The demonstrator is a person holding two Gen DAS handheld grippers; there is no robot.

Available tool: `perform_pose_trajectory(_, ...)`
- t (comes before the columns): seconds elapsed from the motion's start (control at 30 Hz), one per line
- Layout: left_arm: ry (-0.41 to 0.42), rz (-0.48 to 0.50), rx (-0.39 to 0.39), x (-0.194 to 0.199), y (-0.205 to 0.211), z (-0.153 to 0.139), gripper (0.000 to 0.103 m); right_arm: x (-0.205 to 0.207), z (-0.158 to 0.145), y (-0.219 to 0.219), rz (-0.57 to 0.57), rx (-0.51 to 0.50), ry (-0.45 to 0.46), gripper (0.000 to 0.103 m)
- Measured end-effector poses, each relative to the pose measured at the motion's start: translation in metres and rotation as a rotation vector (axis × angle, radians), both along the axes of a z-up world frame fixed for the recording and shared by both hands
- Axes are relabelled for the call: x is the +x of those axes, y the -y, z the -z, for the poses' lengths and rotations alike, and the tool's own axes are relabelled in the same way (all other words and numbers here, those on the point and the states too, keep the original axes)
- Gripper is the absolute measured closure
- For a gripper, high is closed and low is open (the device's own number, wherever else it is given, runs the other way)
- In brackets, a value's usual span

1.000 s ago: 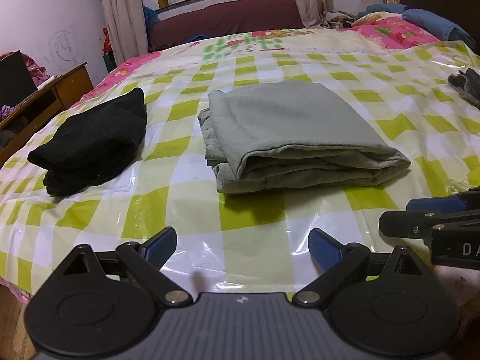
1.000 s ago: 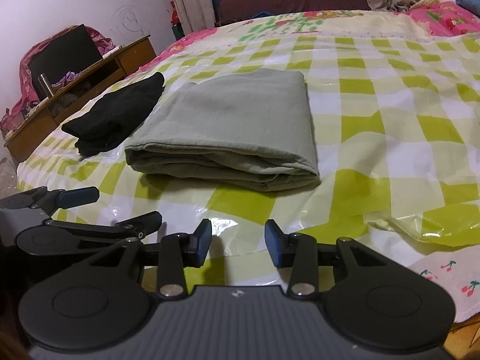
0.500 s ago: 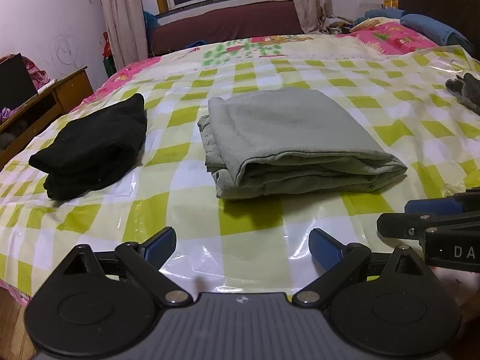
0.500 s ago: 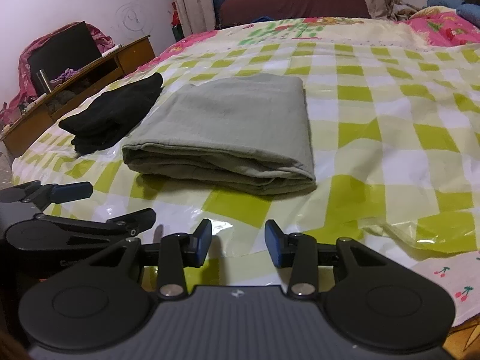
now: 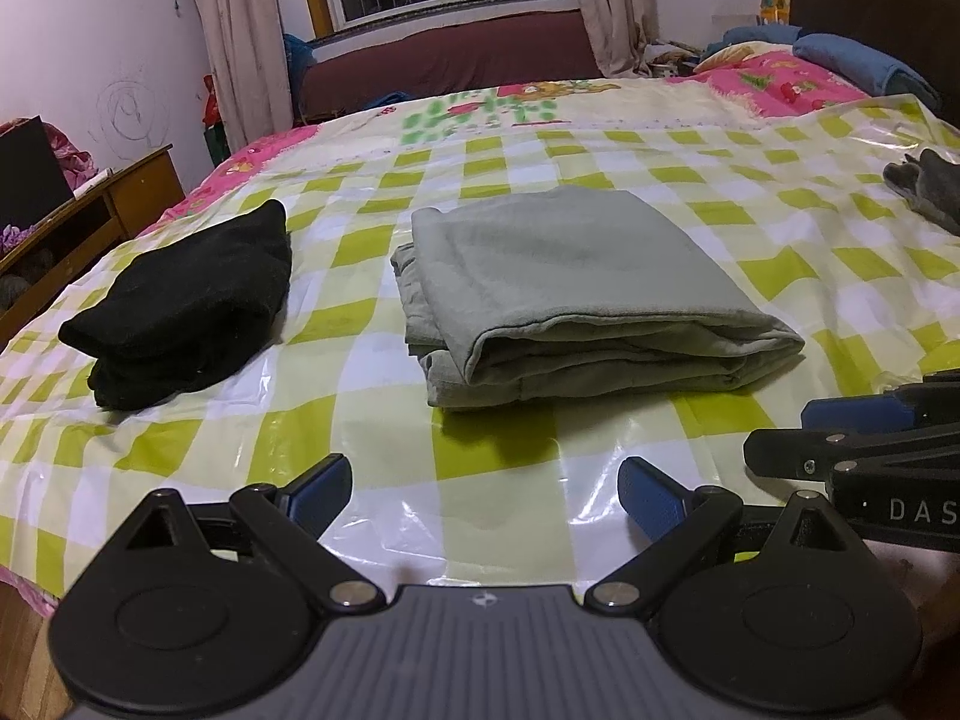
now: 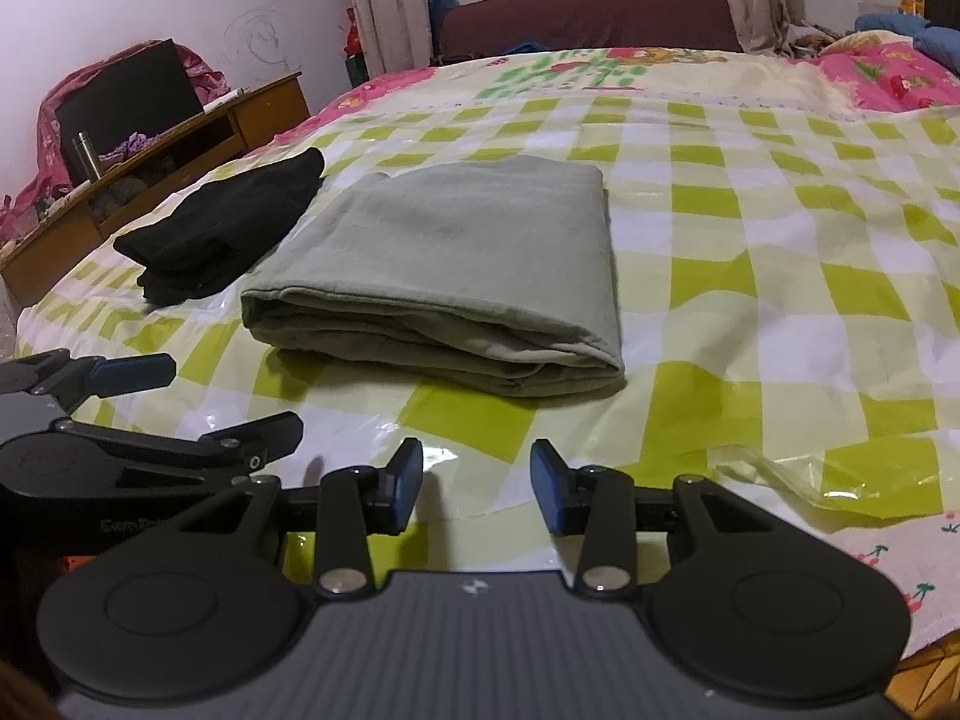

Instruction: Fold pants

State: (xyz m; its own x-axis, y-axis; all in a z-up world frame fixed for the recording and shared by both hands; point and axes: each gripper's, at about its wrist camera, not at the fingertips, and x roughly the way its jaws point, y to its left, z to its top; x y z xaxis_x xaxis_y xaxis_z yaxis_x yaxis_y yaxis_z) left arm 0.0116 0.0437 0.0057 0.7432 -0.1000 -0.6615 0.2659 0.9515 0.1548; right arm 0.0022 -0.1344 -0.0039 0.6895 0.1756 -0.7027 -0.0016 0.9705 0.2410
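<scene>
Grey-green pants [image 5: 570, 294] lie folded in a neat stack on the green-checked plastic sheet [image 5: 360, 438] over the bed; they also show in the right wrist view [image 6: 456, 276]. My left gripper [image 5: 483, 489] is open and empty, near the bed's front edge, short of the stack. My right gripper [image 6: 477, 483] is open with a narrower gap, also empty, just in front of the stack. Each gripper shows at the side of the other's view: the right one [image 5: 852, 450], the left one [image 6: 150, 414].
A folded black garment [image 5: 186, 306] lies left of the pants, seen too in the right wrist view [image 6: 228, 228]. A dark grey garment [image 5: 927, 189] lies at the far right. A wooden desk [image 6: 150, 174] stands left of the bed. Pillows and blue bedding [image 5: 852, 60] lie at the back.
Both grippers have drawn back slightly from the folded pants and tilted up, so the stack sits a little farther away. The pants have not moved. Jaw openings are unchanged.
</scene>
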Motion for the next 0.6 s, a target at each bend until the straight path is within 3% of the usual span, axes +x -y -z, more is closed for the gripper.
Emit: perform_pose_trajectory(0.6, 0.003, 0.003, 0.004, -0.0003, 0.0005, 0.0002, 0.0, 0.0001, 0.0016, -0.0034, -0.011, -0.007, -0.004, 0.061)
